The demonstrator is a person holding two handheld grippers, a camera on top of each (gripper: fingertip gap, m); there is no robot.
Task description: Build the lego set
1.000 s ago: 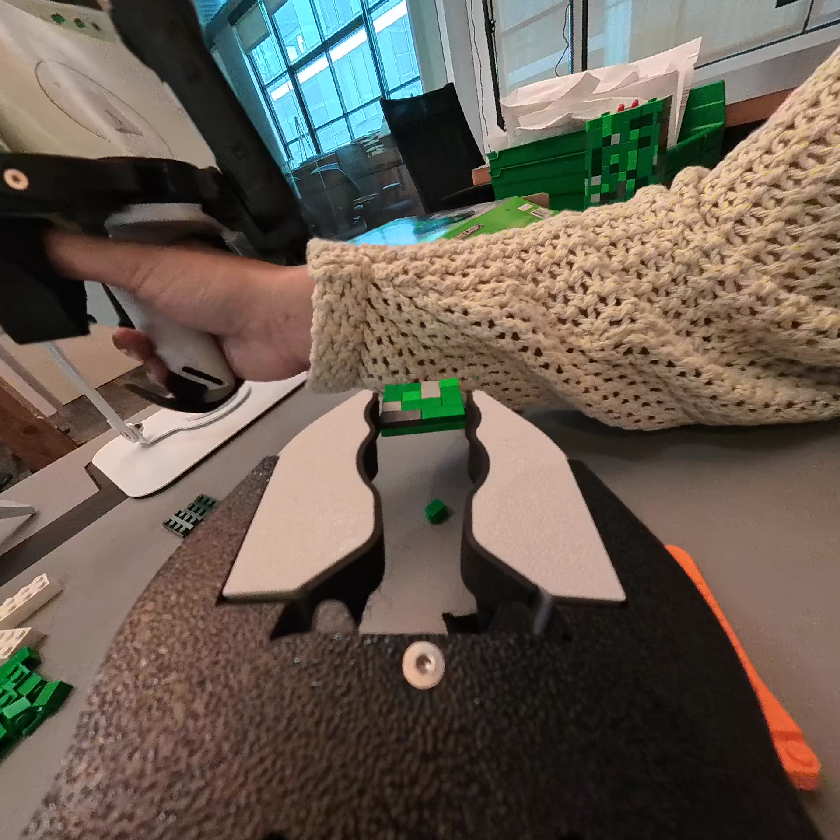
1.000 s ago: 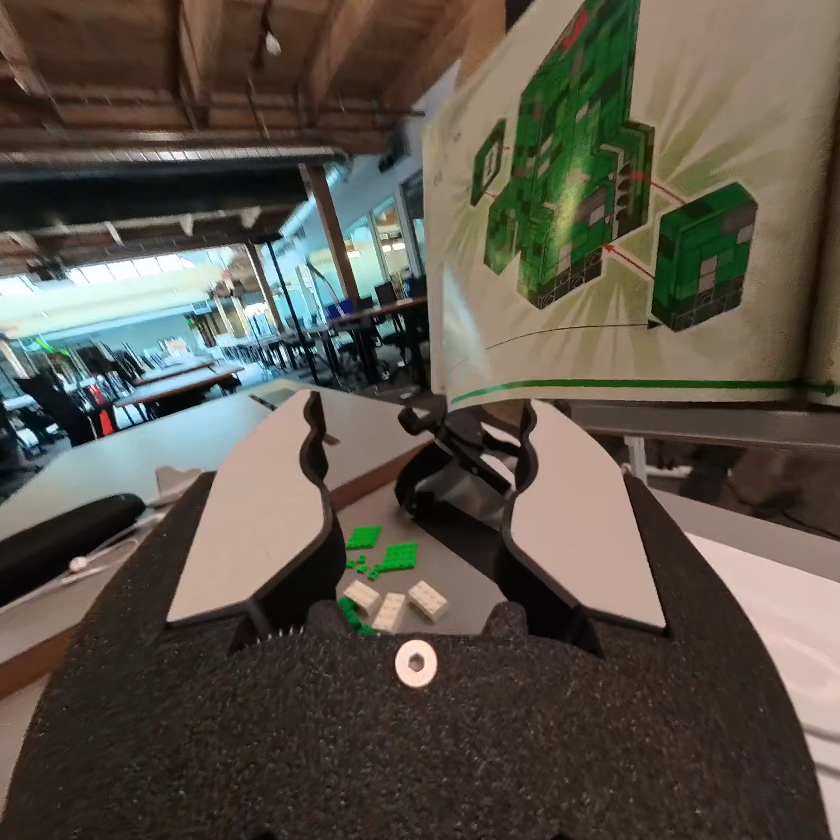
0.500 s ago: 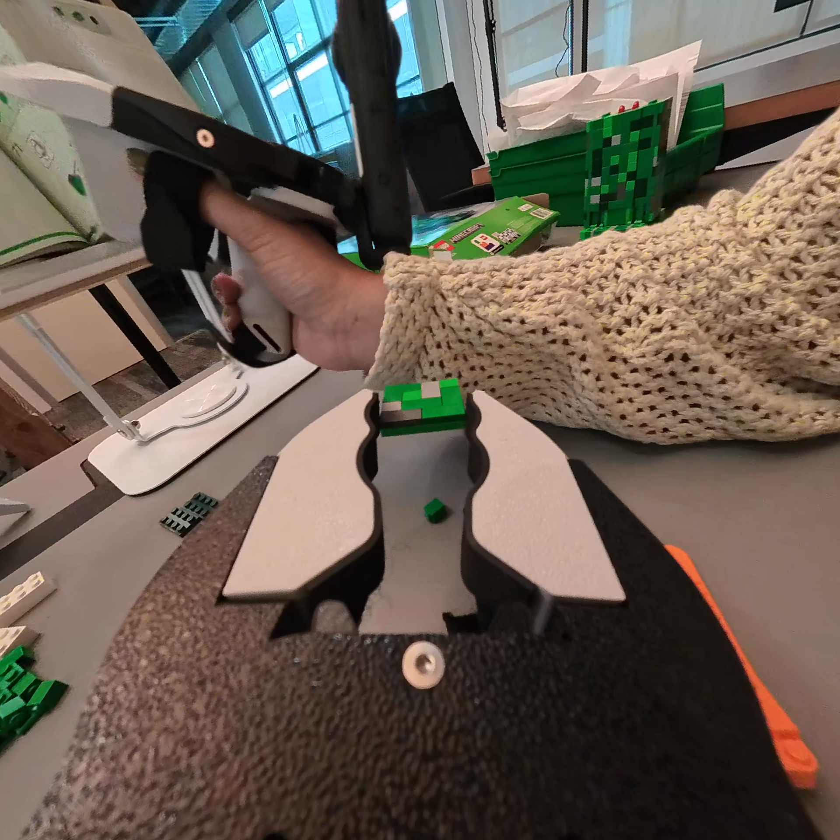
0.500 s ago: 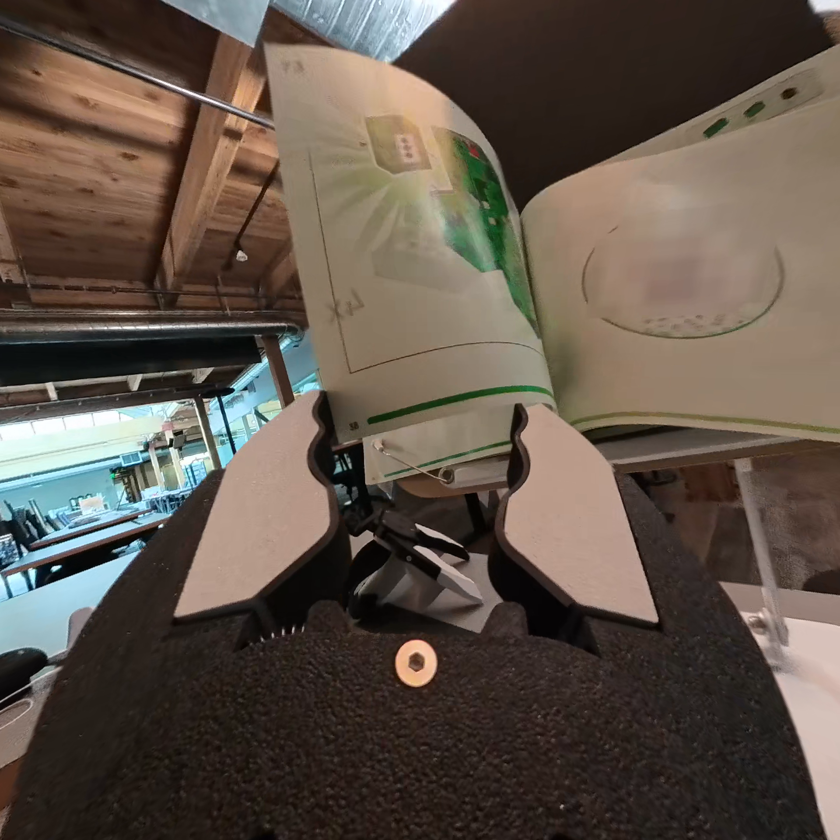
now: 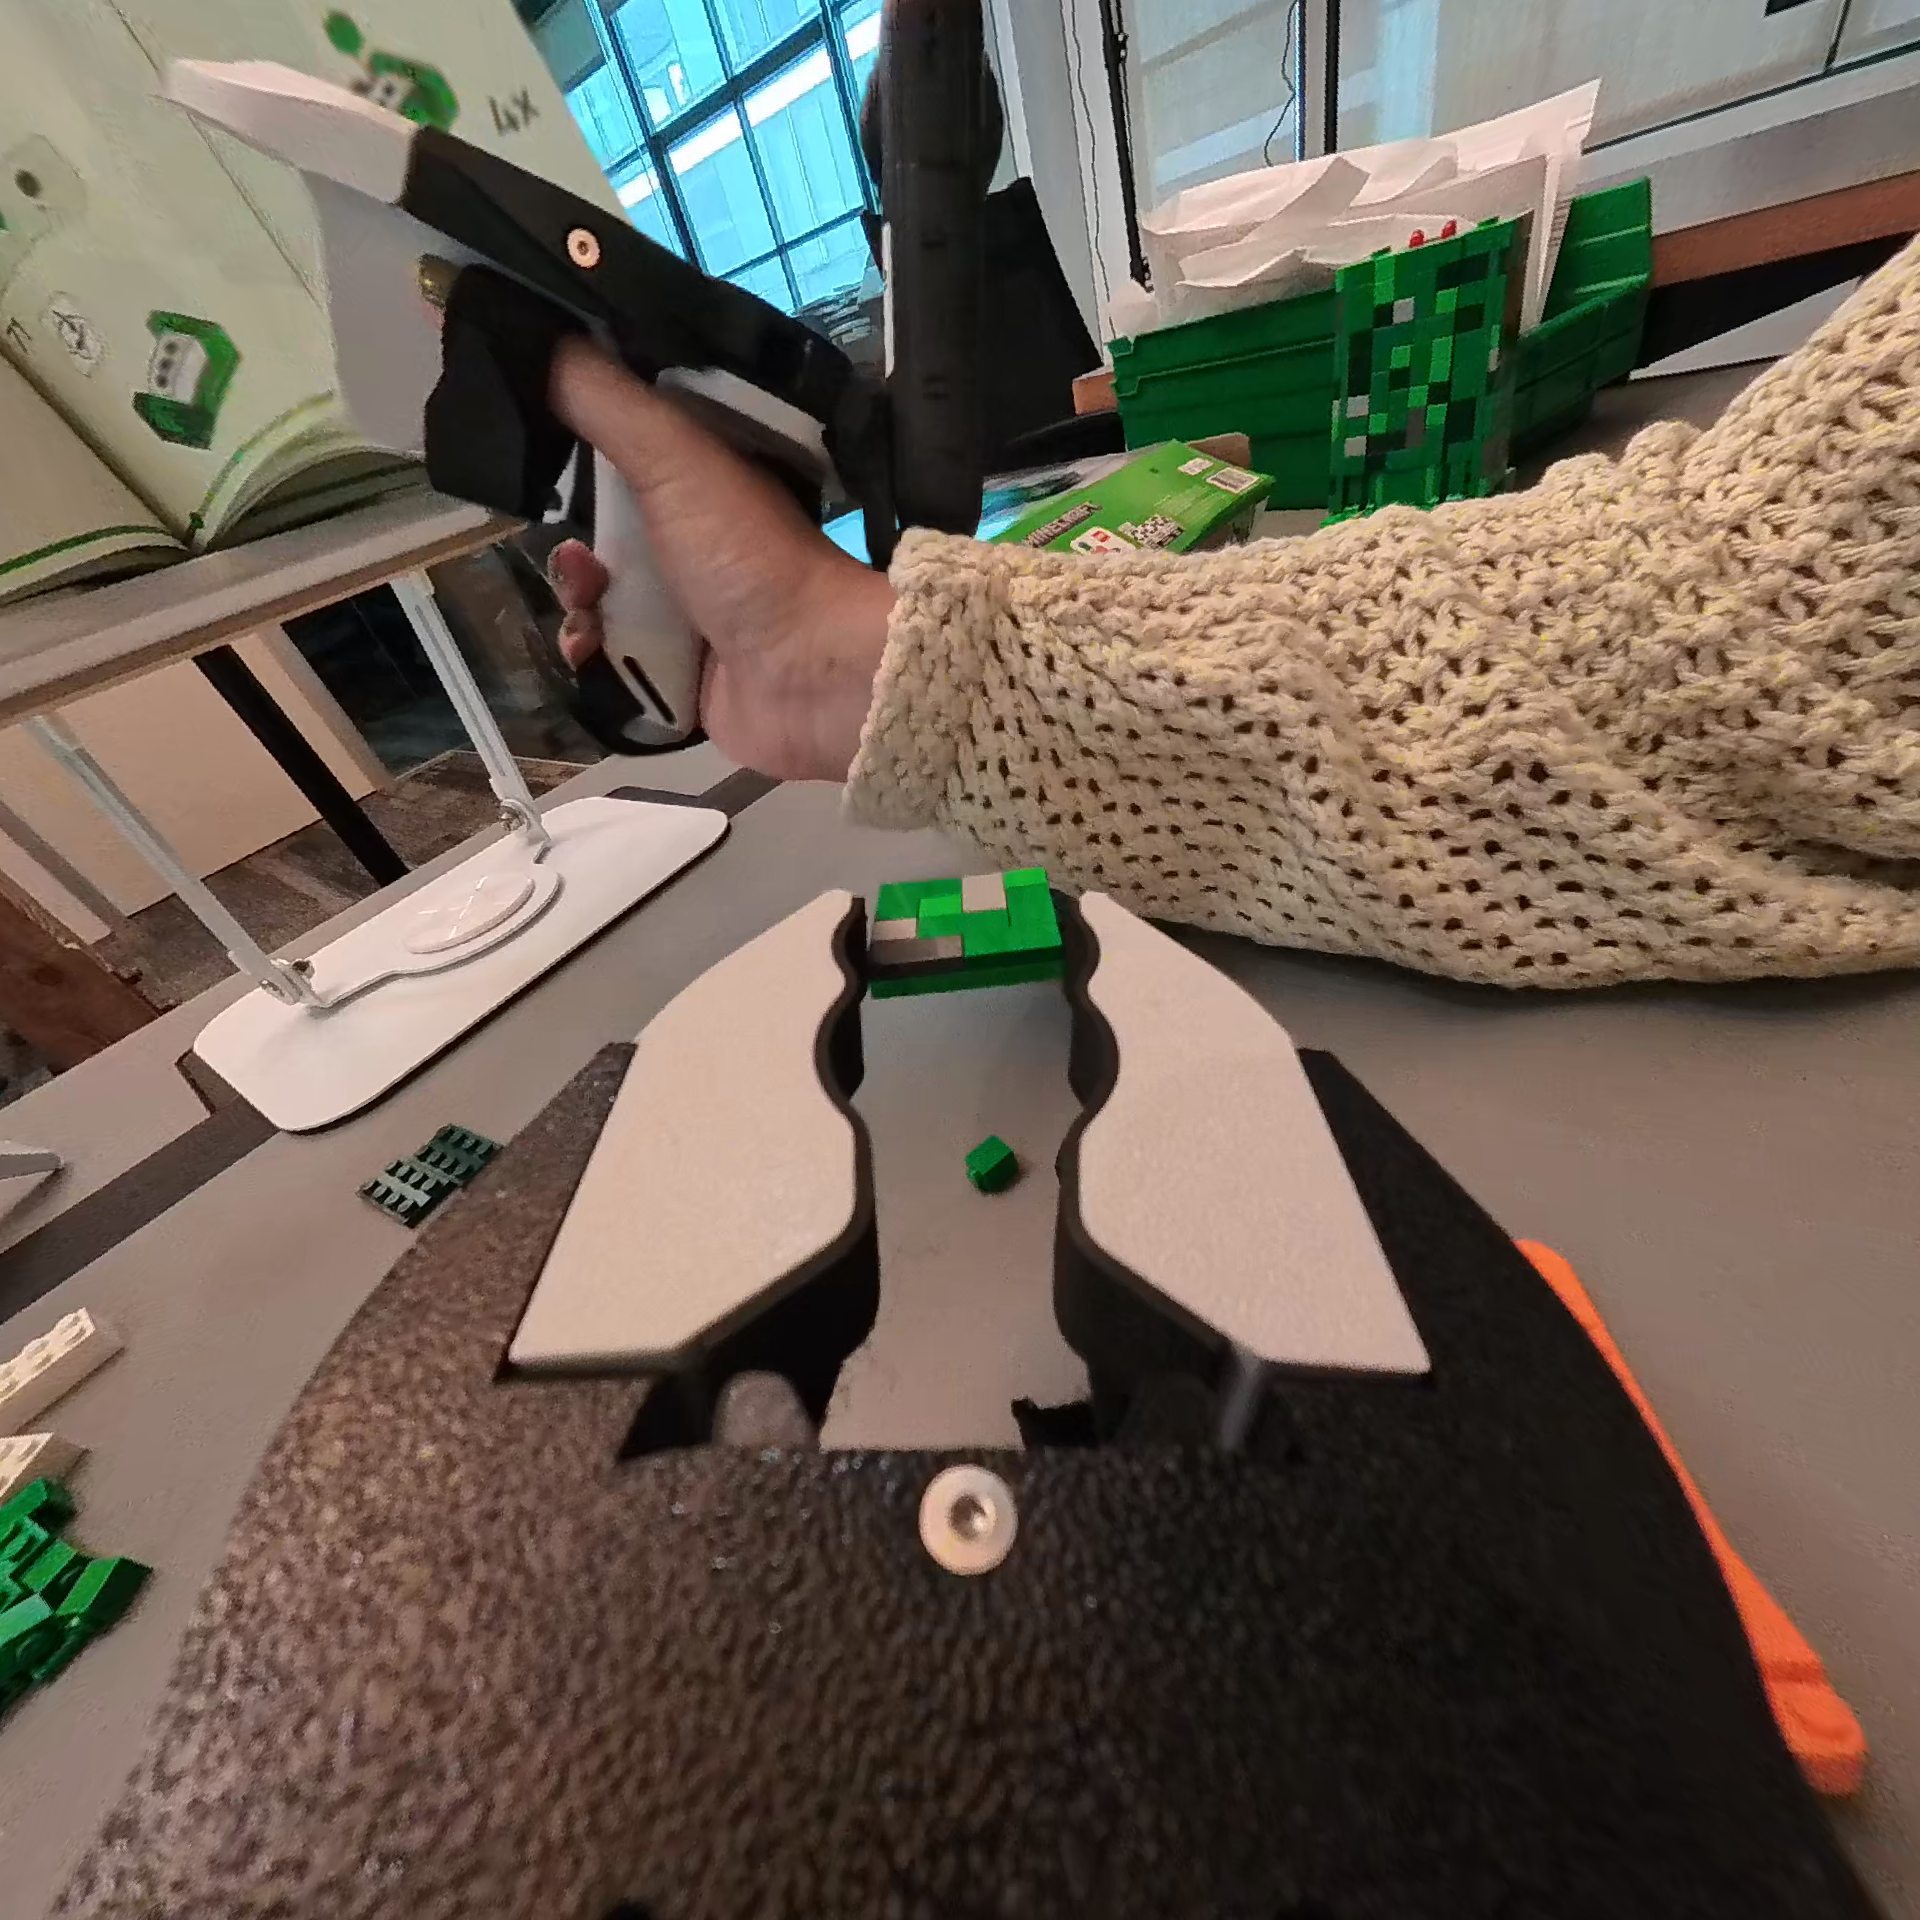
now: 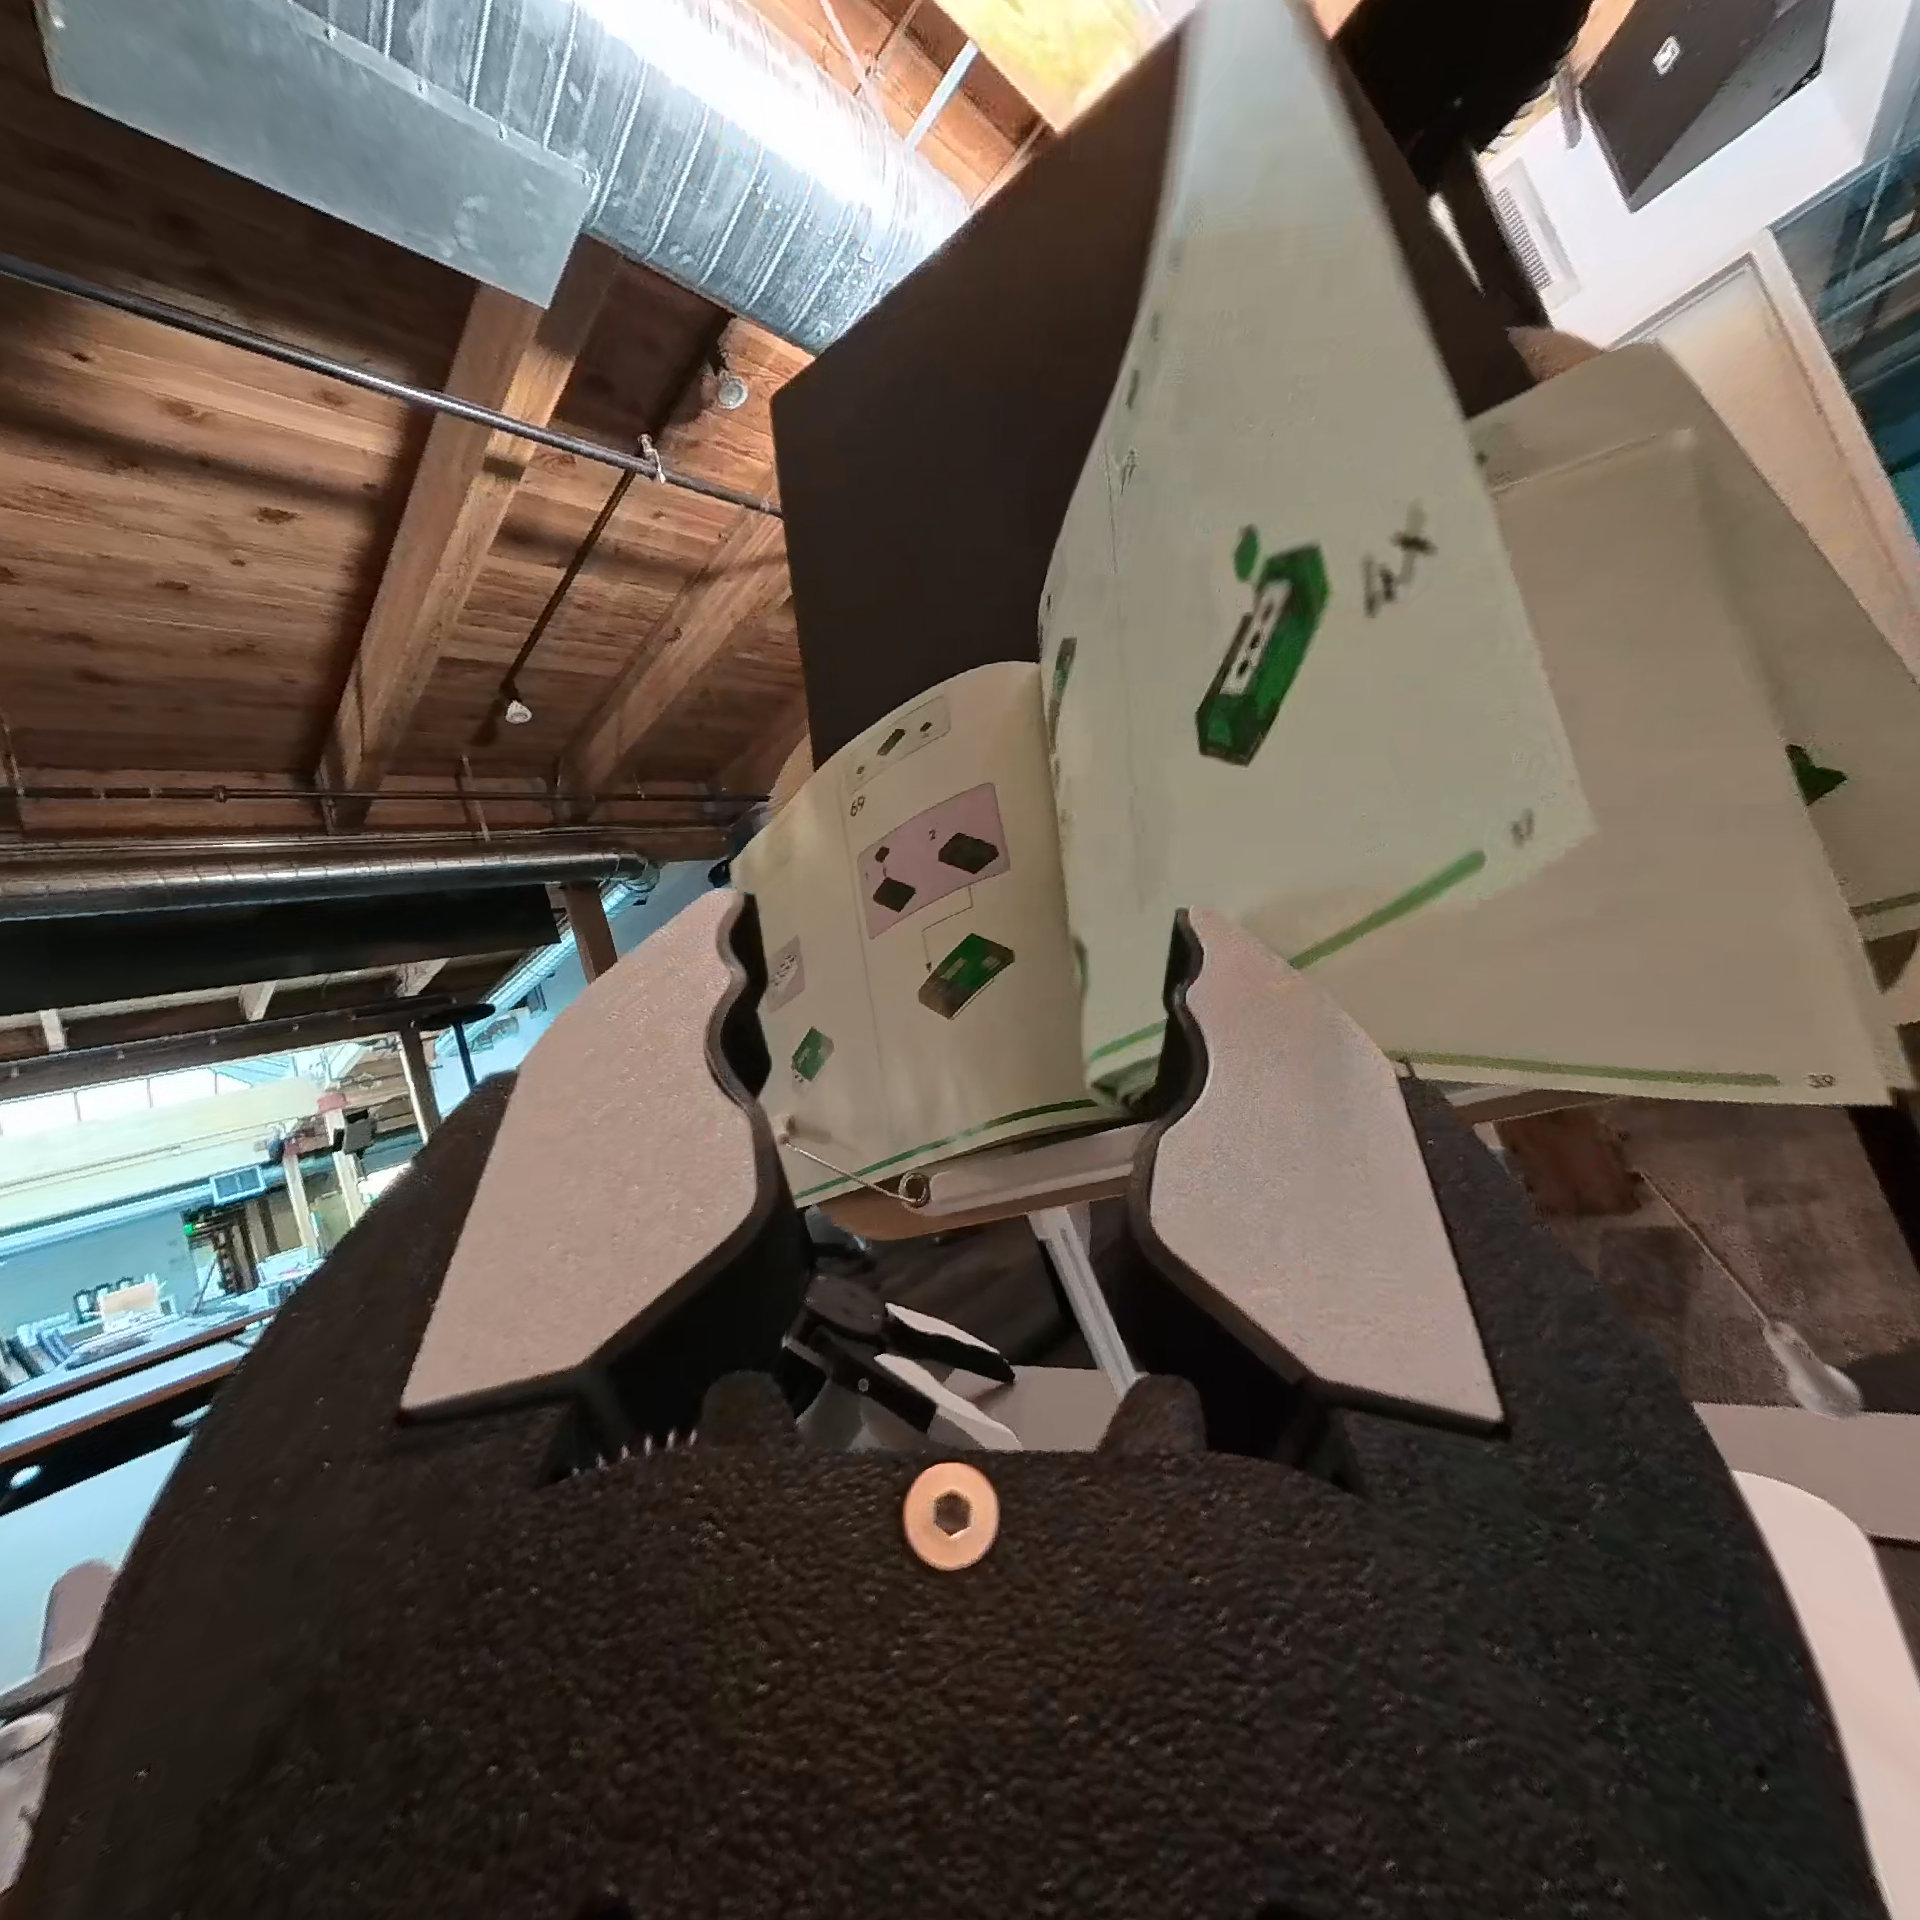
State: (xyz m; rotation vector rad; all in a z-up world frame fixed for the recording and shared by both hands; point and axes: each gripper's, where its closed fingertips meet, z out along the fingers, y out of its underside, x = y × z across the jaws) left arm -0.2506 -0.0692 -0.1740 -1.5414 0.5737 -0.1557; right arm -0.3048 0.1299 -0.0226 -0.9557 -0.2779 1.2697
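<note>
Gripping green block in left tool | right tool gaping at booklet

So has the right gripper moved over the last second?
Yes. In the left wrist view the right gripper has risen from table level to the instruction book, above the white stand base.

A small green-and-grey brick assembly sits on the flat grey table, a tiny green cube brick before it, the open paper instruction booklet on a stand far left.
</note>
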